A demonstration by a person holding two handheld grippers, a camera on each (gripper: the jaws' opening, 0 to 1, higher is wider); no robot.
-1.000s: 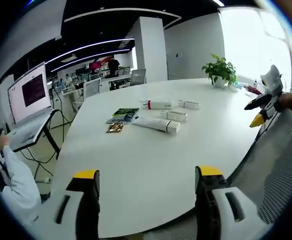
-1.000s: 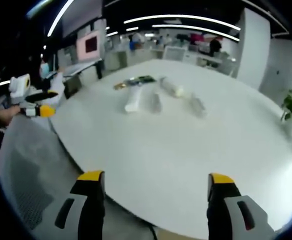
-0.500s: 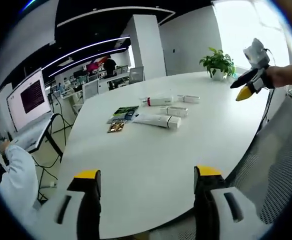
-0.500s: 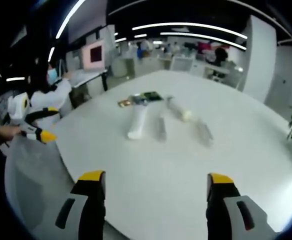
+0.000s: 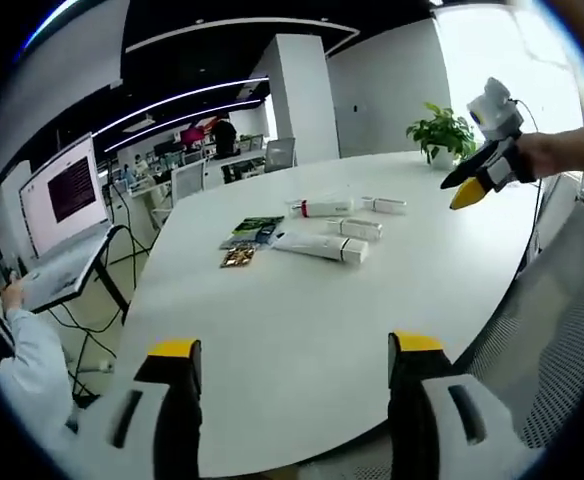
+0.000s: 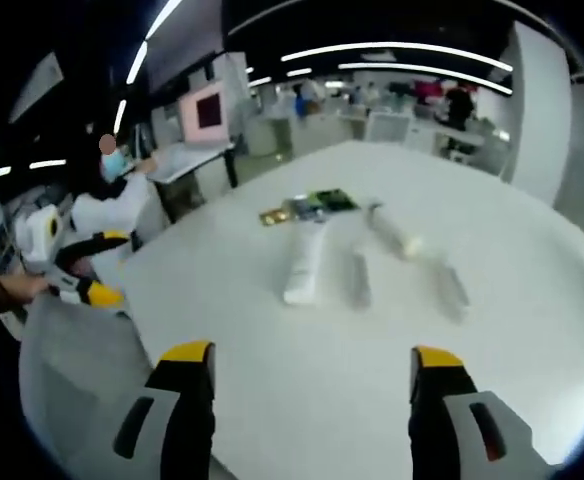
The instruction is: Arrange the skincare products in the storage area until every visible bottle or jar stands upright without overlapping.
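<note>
At the centre of the left gripper view, four skincare tubes [image 5: 324, 247] lie flat on the white desk [image 5: 302, 330]. Left gripper [image 5: 292, 350] and right gripper [image 6: 312, 355] hover above its near edge, jaws spread, empty.

Both tongs [image 5: 284, 350] [image 6: 312, 355] have 2 black jaws with yellow tips and grey housings.

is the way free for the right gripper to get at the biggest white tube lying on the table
Probably yes. The right gripper is open and empty, and bare table lies between its fingers and the biggest white tube. Nothing stands in the path; the neighbouring tube lies close beside it, though.
</note>
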